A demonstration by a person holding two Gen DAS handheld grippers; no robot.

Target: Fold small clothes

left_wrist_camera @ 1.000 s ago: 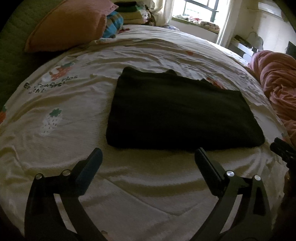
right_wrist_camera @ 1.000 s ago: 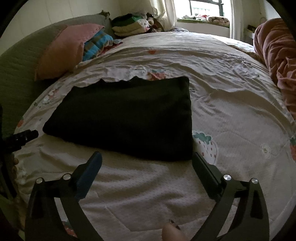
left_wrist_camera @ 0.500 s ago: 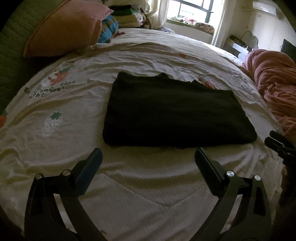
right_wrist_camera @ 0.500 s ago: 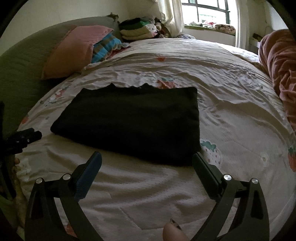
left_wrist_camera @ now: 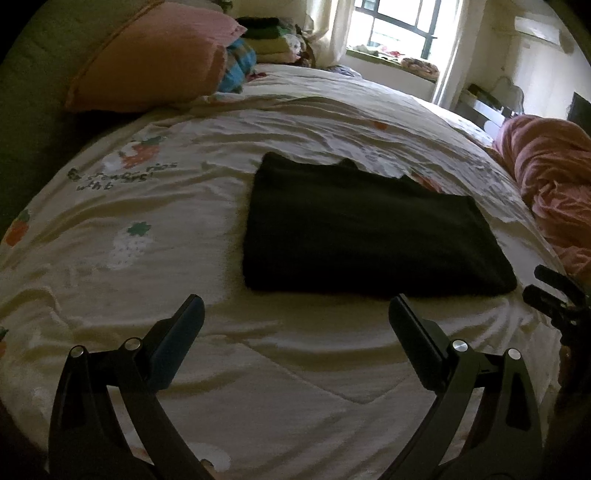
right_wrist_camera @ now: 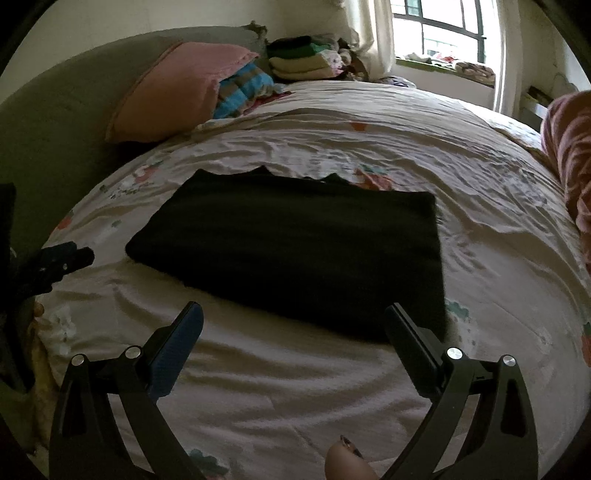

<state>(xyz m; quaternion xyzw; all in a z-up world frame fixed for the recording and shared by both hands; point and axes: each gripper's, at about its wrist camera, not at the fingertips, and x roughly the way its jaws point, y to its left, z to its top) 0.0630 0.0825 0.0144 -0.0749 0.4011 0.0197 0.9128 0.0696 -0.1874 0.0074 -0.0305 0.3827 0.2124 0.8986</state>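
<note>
A dark folded garment [left_wrist_camera: 365, 229] lies flat as a rectangle on the strawberry-print bed cover [left_wrist_camera: 140, 206]; it also shows in the right wrist view [right_wrist_camera: 303, 251]. My left gripper [left_wrist_camera: 295, 306] is open and empty, held above the cover just short of the garment's near edge. My right gripper [right_wrist_camera: 293, 312] is open and empty, over the garment's near edge, its right finger [right_wrist_camera: 410, 339] by the near right corner. The right gripper's tip shows at the far right of the left wrist view [left_wrist_camera: 554, 291]. The left gripper's tip shows at the left of the right wrist view [right_wrist_camera: 62, 258].
A pink pillow [left_wrist_camera: 147, 62] and a striped blue cloth [left_wrist_camera: 236, 62] lie at the bed's head. A stack of folded clothes [right_wrist_camera: 303, 59] sits behind them. A pink blanket [left_wrist_camera: 554, 173] is bunched at the right. A window [left_wrist_camera: 402, 26] is beyond the bed.
Both grippers have drawn back and risen a little from the garment, which now looks farther off. The garment itself has not moved.
</note>
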